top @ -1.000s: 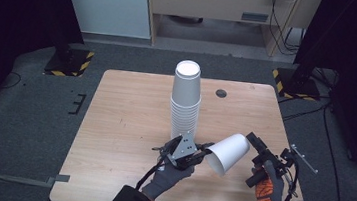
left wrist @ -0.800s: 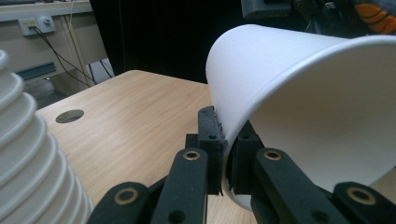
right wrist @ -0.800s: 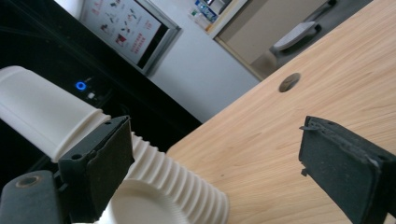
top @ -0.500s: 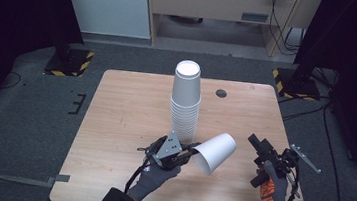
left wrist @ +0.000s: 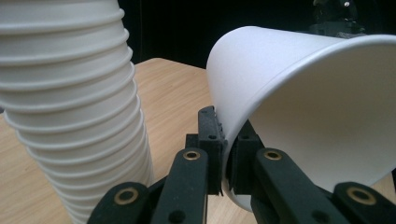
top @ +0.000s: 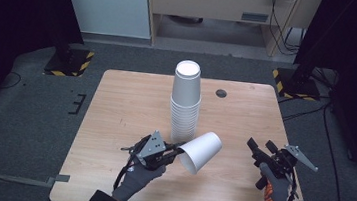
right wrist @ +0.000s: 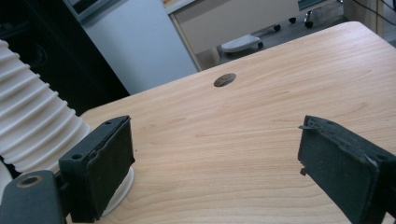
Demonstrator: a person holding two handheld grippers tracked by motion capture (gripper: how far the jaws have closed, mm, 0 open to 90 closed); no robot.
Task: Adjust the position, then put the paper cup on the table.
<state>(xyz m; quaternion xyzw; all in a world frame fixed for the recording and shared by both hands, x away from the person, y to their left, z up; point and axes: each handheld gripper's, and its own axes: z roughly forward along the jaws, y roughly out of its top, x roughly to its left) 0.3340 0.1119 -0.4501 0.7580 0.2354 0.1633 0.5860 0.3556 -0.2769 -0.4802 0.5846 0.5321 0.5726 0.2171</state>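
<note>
A single white paper cup (top: 202, 151) lies tilted on its side just above the wooden table (top: 116, 104), mouth toward the person. My left gripper (top: 177, 152) is shut on the rim of the cup (left wrist: 303, 107), one jaw inside the wall and one outside, seen up close at the left gripper (left wrist: 227, 135). Right behind it stands a tall stack of upturned white cups (top: 185, 101), also at the left of the left gripper view as the stack (left wrist: 70, 93). My right gripper (top: 257, 152) hovers at the table's right front, open with nothing between its pads, as the right gripper (right wrist: 215, 163) shows.
A small dark round grommet (top: 221, 93) sits in the table behind and right of the stack, and the grommet (right wrist: 224, 80) lies ahead of my right gripper. Two yellow-and-black striped stand bases (top: 70, 61) rest on the floor beyond the table's far corners.
My left gripper has carried the cup leftward along the table's front, from right of the stack to just in front of it. The right gripper has stayed where it was.
</note>
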